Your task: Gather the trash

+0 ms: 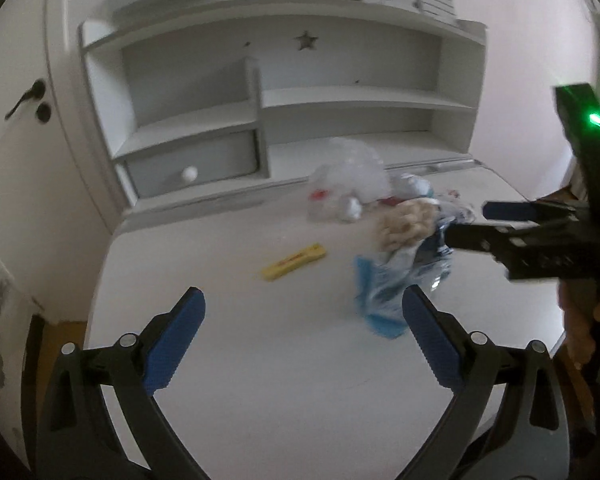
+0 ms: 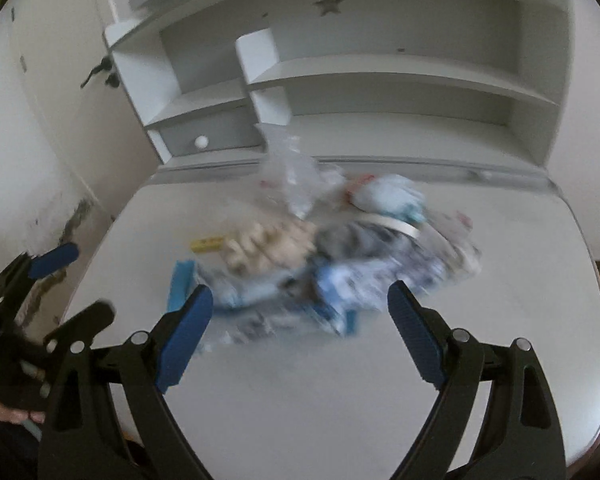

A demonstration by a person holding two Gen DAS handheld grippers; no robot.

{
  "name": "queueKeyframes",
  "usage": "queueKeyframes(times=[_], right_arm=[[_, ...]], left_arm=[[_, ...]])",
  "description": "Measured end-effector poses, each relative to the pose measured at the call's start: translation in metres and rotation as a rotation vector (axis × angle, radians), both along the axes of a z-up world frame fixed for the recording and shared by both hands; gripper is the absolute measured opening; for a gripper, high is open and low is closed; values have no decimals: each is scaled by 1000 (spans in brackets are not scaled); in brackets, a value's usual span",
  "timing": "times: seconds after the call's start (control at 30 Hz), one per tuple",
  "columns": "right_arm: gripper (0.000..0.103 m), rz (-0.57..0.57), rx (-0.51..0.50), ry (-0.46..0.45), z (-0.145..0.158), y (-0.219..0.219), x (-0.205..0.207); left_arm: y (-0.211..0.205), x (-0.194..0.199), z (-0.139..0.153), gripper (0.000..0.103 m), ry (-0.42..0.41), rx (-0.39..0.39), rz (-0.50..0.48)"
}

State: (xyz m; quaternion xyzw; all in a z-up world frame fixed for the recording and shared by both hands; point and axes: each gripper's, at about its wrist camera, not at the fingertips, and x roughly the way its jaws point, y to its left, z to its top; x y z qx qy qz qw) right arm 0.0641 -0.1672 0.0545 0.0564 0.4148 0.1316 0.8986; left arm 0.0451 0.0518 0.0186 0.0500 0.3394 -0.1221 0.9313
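Left gripper point(image 1: 304, 308) gapes above the desk point(image 1: 236, 360), near the trash pile point(image 1: 384, 224).

White worktop with a shelf unit in a pale room

The white worktop point(image 1: 236, 360) has a rounded edge and backs onto a white hutch point(image 1: 284, 92) with open shelves, an upright divider, a dark star point(image 1: 306, 40) on its back panel and a grey drawer point(image 1: 196, 164) with a round white knob point(image 1: 189, 175). To the left stands a white door point(image 1: 16, 152) with a dark lever handle point(image 1: 26, 98). The wall point(image 1: 540, 40) to the right is pale pink. Brown floor point(image 1: 66, 330) shows past the worktop's edge. Light is soft and even.
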Motion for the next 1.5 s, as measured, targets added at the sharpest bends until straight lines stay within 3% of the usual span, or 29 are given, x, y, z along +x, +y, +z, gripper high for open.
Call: queueKeyframes(times=[0.2, 0.23, 0.27, 0.37, 0.57, 0.67, 0.8, 0.9, 0.97, 1.07, 1.17, 1.23, 1.3, 1.37, 1.5], right_arm=[[83, 38, -59, 30, -14, 31, 33], [75, 43, -73, 33, -16, 33, 35], [55, 49, -81, 36, -17, 35, 36], [34, 62, -64, 10, -12, 35, 35], [33, 72, 11, -55, 16, 19, 25], [33, 62, 26, -85, 28, 2, 10], [34, 51, 43, -88, 31, -21, -8], [34, 57, 60, -43, 23, -37, -14], [34, 47, 56, -34, 18, -48, -19], [34, 25, 58, -27, 13, -65, -22], [34, 5, 55, -9, 5, -79, -22], [34, -7, 53, 3, 0, -87, -23], [34, -18, 51, 11, -4, -96, -25], [34, -35, 52, 13, -4, -105, -29], [34, -92, 60, 5, -1, -129, -41]], left_arm=[[28, 0, -17, 96, 45, 10, 38], [31, 1, -20, 96, 51, 12, 41], [35, 3, -23, 96, 58, 18, 42], [43, 6, -28, 96, 59, 27, 37], [43, 52, -37, 96, 116, 4, 8], [27, 78, -35, 96, 102, 14, -25], [-13, 126, -36, 96, 93, 81, -120], [-48, 163, -46, 96, 140, 190, -265], [-58, 177, -49, 96, 119, 239, -268], [-68, 197, -52, 96, 137, 215, -317], [-75, 212, -63, 95, 146, 243, -330], [-77, 219, -68, 86, 164, 238, -333], [-78, 222, -71, 48, 189, 227, -336], [-76, 223, -68, 33, 210, 218, -312], [-74, 214, -48, 25, 192, 242, -249]])
